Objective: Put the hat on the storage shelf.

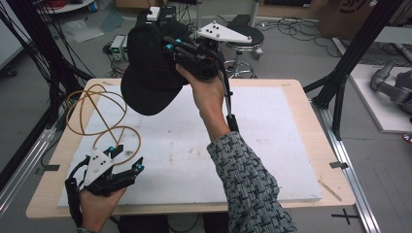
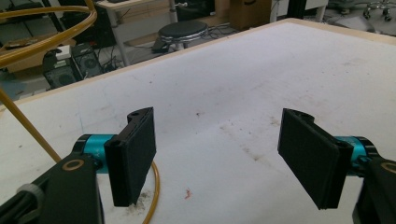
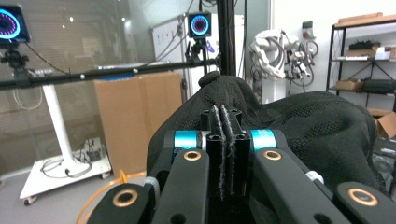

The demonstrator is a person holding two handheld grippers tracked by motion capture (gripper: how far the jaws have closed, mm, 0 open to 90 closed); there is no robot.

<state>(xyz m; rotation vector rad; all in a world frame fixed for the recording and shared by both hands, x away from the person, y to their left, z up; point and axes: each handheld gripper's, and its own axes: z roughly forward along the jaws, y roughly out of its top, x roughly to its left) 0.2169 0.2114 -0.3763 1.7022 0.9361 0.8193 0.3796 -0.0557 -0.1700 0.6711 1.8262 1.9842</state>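
Black cap [image 1: 150, 73] is up in the air, lifted clear of the table [image 1: 296, 92], hanging above its far left part with the brim drooping down toward the white sheet [image 1: 252, 141]. My right gripper [image 1: 182, 48] has it: in the right gripper view the jaws are pinched together on a thin fold of the black mesh fabric [image 3: 303, 121], pads nearly meeting.

Left gripper [image 1: 127, 159] rests low at the near left corner, jaws spread wide with nothing between them; the left gripper view shows bare sheet between the pads [image 2: 133, 154]. The tan wire frame [image 1: 99, 119] stands just beyond it, near the left edge, one loop passing close by the left pad.

Risks, as I judge them:
- Hold is on a small pinch of soft cloth. Cap's weight hangs off to one side, so a quick swing could pull the fold out and drop it.
- Frame looks light. Bringing the cap down onto it off-centre may tip or push it toward the left edge.
- Left jaws sit very close to the wire; a careless lift could snag the loop.
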